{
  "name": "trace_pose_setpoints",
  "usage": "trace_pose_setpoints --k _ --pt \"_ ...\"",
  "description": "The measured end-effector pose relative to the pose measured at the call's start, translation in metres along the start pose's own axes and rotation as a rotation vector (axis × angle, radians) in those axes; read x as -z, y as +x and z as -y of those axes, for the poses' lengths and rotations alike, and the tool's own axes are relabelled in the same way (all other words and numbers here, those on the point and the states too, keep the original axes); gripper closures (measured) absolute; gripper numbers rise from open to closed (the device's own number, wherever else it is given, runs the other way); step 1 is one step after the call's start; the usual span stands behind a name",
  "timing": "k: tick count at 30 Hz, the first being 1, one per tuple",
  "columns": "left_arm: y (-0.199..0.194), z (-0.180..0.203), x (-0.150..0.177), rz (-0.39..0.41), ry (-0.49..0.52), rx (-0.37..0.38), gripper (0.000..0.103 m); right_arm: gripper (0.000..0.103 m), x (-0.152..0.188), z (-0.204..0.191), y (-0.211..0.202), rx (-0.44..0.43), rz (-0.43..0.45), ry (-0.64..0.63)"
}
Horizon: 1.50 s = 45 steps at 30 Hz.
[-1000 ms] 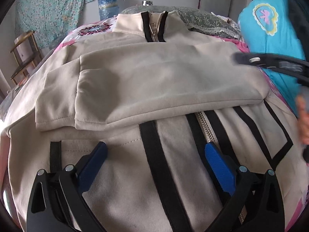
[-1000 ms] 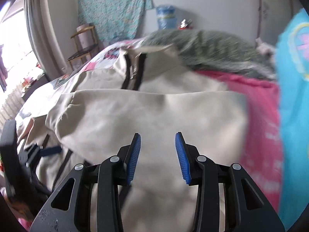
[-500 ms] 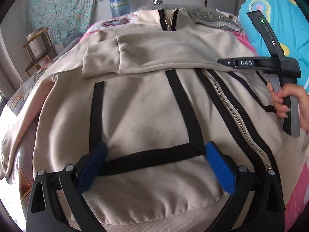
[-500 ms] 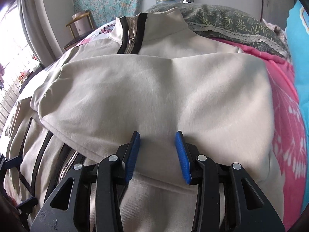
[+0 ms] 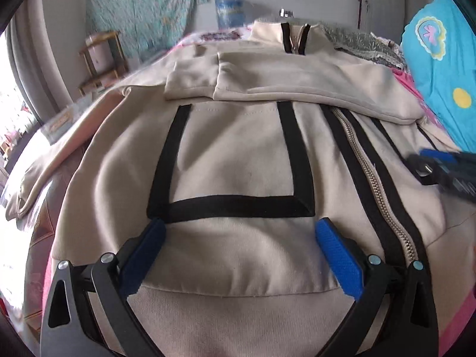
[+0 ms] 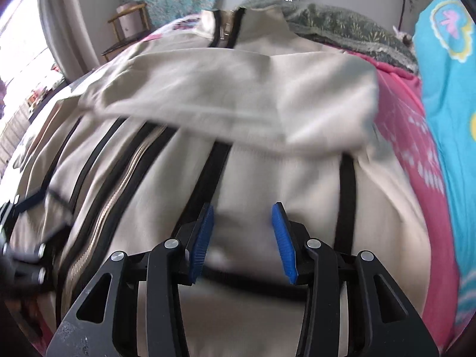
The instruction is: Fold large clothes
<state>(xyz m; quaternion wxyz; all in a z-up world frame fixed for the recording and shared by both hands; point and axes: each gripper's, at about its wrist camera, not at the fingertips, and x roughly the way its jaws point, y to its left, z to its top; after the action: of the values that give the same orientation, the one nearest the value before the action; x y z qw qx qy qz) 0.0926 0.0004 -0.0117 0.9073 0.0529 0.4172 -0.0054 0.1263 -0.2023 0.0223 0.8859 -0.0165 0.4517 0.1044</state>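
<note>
A beige zip jacket (image 5: 238, 154) with black stripes lies front-up on the bed, collar (image 5: 294, 35) at the far end. Its sleeves (image 5: 297, 80) are folded across the chest. My left gripper (image 5: 241, 226) hovers wide open over the lower left panel, just below the black rectangle, with nothing pinched. My right gripper (image 6: 242, 211) hovers over the jacket (image 6: 253, 89) on the lower right panel; its jaws are opening and only flat cloth lies under the gap. The right gripper (image 5: 446, 172) shows blurred at the right edge of the left wrist view.
A blue cartoon cushion (image 5: 440, 68) stands along the right side. Pink bedsheet (image 6: 416, 148) shows beside the jacket. A grey-green blanket (image 6: 342, 29) lies beyond the collar. A wooden chair (image 5: 101, 56) and a water bottle (image 5: 229, 12) stand by the far wall.
Both grippers have drawn back from the folded sleeves toward the jacket's lower hem. The right gripper came down past the sleeve edge and its jaws stand slightly wider.
</note>
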Motion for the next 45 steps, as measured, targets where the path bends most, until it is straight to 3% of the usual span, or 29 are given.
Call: trace_pose_setpoints --k 5,9,15,45 --pt "-0.001 -0.002 -0.001 -0.006 -0.007 0.011 0.004 0.059 0.022 -0.018 -0.016 -0.036 0.028 -0.049" --pt "0.0 -0.001 -0.002 -0.011 -0.002 0.005 0.004 0.059 0.031 -0.037 -0.015 0.015 0.052 -0.134" --pt "0.0 -0.001 -0.002 -0.01 -0.002 0.005 0.004 0.059 0.032 -0.022 -0.012 -0.066 0.047 -0.063" --pt "0.0 0.0 -0.001 -0.009 -0.001 0.004 0.004 0.059 0.036 -0.022 -0.012 -0.083 0.048 -0.055"
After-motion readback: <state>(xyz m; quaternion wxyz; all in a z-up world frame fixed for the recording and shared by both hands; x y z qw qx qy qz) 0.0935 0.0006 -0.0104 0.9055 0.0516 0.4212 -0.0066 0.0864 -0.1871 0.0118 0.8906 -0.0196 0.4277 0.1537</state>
